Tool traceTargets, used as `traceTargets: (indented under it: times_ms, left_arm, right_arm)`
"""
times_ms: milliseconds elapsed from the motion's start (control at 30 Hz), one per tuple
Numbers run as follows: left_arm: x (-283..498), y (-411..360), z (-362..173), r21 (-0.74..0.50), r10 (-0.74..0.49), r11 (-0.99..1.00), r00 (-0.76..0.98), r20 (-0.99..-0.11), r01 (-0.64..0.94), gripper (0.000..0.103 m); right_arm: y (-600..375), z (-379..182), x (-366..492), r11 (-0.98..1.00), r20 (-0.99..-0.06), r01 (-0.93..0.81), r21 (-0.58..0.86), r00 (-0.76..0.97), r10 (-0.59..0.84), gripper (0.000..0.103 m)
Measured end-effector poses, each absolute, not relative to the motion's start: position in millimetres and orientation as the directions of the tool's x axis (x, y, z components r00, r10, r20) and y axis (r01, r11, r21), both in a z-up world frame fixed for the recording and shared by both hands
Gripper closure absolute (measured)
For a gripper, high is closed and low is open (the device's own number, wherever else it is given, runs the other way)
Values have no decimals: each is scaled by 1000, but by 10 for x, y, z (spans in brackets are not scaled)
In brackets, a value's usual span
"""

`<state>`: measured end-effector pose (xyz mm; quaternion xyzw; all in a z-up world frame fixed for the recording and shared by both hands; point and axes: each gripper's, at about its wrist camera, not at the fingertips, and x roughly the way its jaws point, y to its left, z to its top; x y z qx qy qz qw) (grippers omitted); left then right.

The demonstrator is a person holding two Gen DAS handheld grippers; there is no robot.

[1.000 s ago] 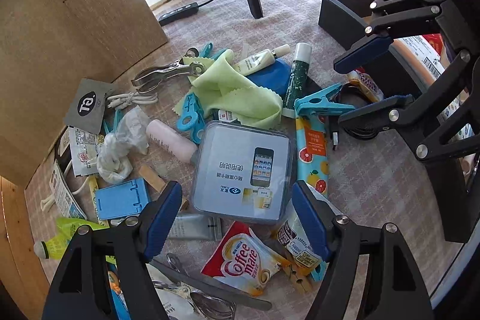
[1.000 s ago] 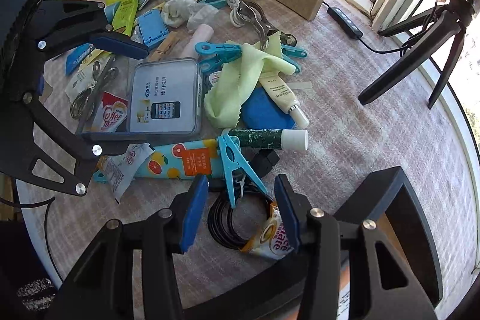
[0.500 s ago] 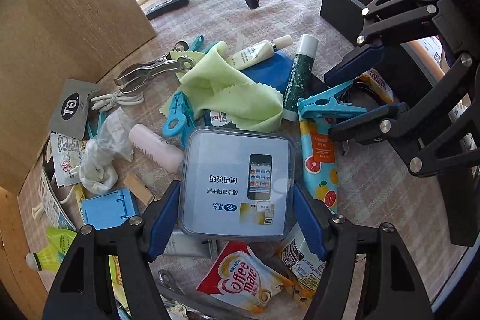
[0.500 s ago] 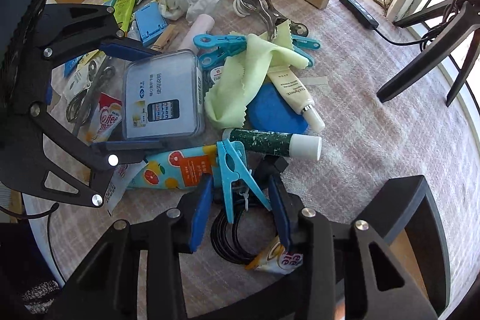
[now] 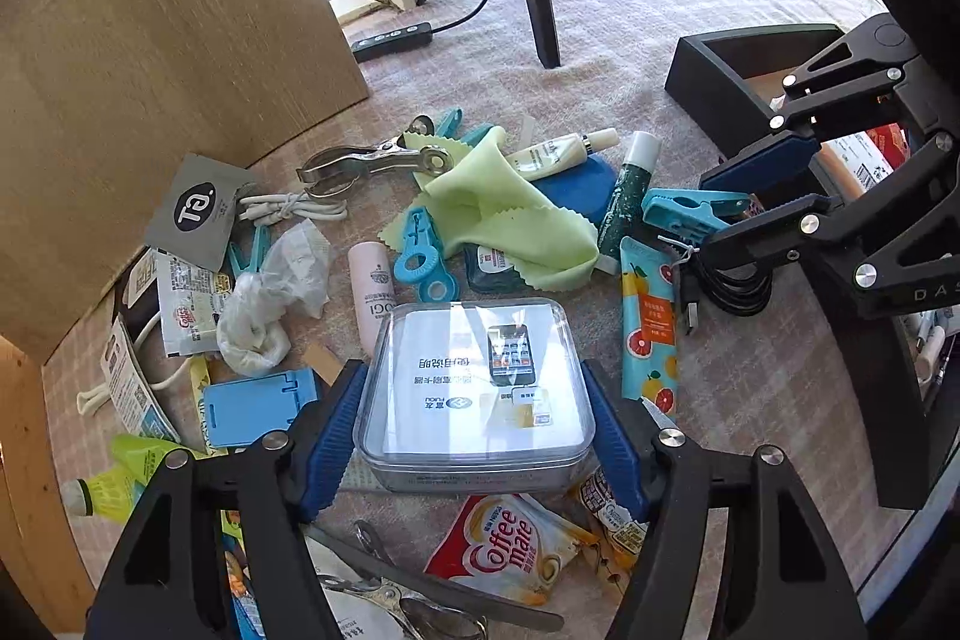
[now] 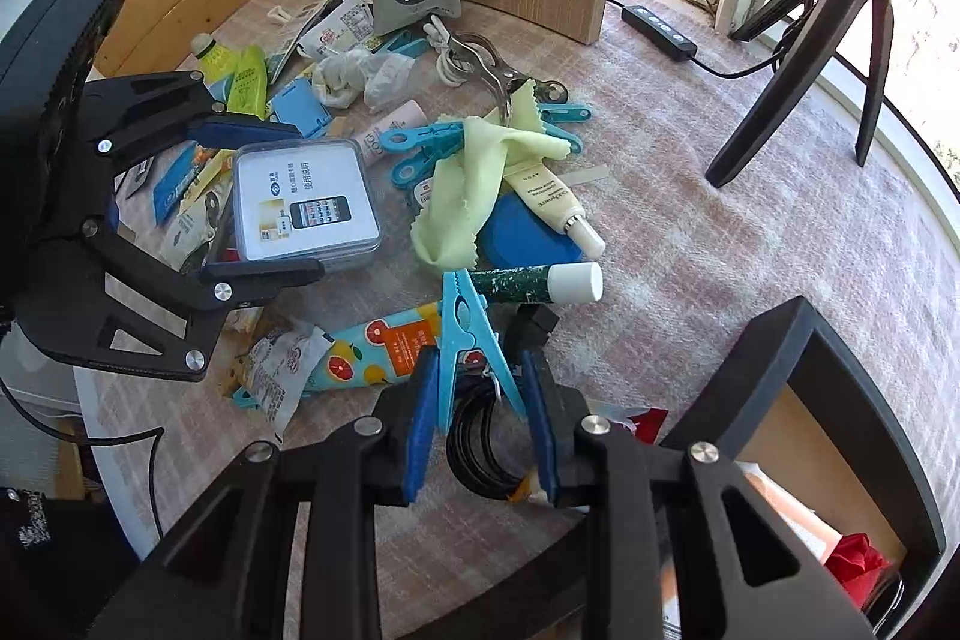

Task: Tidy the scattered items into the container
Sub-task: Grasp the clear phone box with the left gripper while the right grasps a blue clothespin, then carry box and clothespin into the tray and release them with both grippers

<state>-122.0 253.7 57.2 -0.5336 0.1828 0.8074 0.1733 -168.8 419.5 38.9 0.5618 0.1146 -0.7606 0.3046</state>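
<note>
My left gripper (image 5: 474,436) straddles a clear plastic box (image 5: 477,394) with a phone picture on its card; both blue pads touch its sides, and the box rests on the table. In the right wrist view the box (image 6: 303,202) sits between the left gripper's jaws. My right gripper (image 6: 480,424) has its pads either side of a light blue clothespin's (image 6: 468,346) handles, above a black cable coil (image 6: 474,448); small gaps remain. The black container (image 6: 840,400) stands at the right, with items inside.
Scattered around: green cloth (image 5: 510,214), fruit-print tube (image 5: 648,328), green tube with white cap (image 6: 534,280), Coffee-mate sachet (image 5: 510,550), metal tongs (image 5: 372,160), blue card holder (image 5: 258,406). A wooden board (image 5: 150,40) stands behind. A tripod (image 6: 828,40) stands on the table.
My left gripper moved forward around the clear box and closed onto its sides. My right gripper moved forward and narrowed around the blue clothespin.
</note>
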Motion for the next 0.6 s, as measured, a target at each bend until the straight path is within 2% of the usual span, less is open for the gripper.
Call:
traceTargets:
  times_ms: [367,600]
  left_arm:
    - [-940,2727,996,56,179,-865,-411,-894,-499,36]
    - [-631,3220,1256,9,289,-810,-412,-864,-586,36]
  right_arm:
    - [4726,728,-1392,-861,-897,469,198,-267,-351,76]
    - [5353,881,-1184,-929,-898,335,157,-342,-276,76]
